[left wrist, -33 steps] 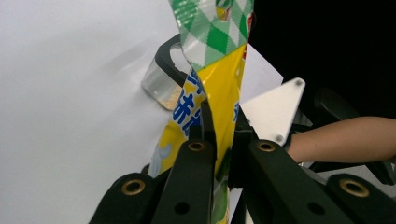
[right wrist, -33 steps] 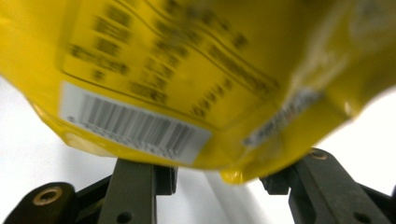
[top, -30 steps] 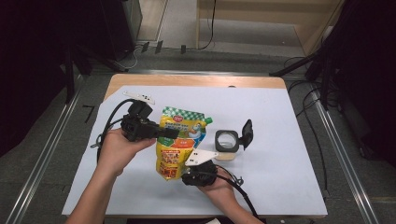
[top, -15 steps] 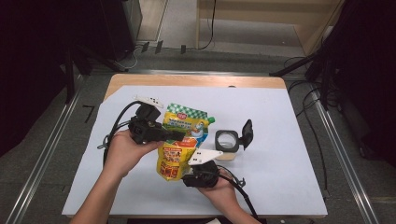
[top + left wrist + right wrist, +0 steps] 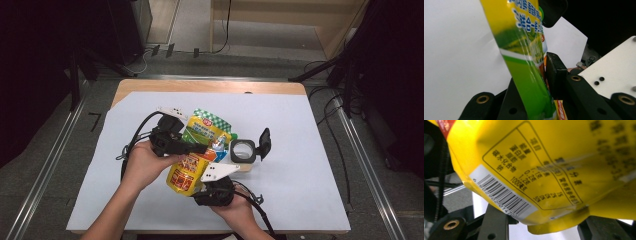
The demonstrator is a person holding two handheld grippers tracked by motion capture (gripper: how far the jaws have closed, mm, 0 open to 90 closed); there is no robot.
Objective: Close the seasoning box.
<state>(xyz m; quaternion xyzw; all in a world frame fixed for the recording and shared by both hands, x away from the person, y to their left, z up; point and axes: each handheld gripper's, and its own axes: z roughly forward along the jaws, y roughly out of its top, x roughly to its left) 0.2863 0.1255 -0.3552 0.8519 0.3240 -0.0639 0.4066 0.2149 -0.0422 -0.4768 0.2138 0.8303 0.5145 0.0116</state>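
Observation:
A yellow and green printed pouch (image 5: 192, 167) is held up over the white sheet, its green checked top pointing away from me. My right gripper (image 5: 199, 189) is shut on its yellow bottom end; in the right gripper view the barcode side (image 5: 549, 170) sits between the two jaws (image 5: 549, 227). My left gripper (image 5: 200, 148) reaches across the pouch from the left. In the left gripper view the pouch (image 5: 524, 50) stands edge-on between the jaws (image 5: 534, 82). These jaws have just been opening and no longer pinch it.
A clear round jar (image 5: 243, 149) with its black flip lid (image 5: 264, 144) swung open stands just right of the pouch. The white sheet (image 5: 310, 165) covers most of the wooden table (image 5: 210, 86). Metal rails run along both sides.
My left hand has slid its gripper to the right, further across the pouch. The pouch's bottom end has lifted a little with the right gripper.

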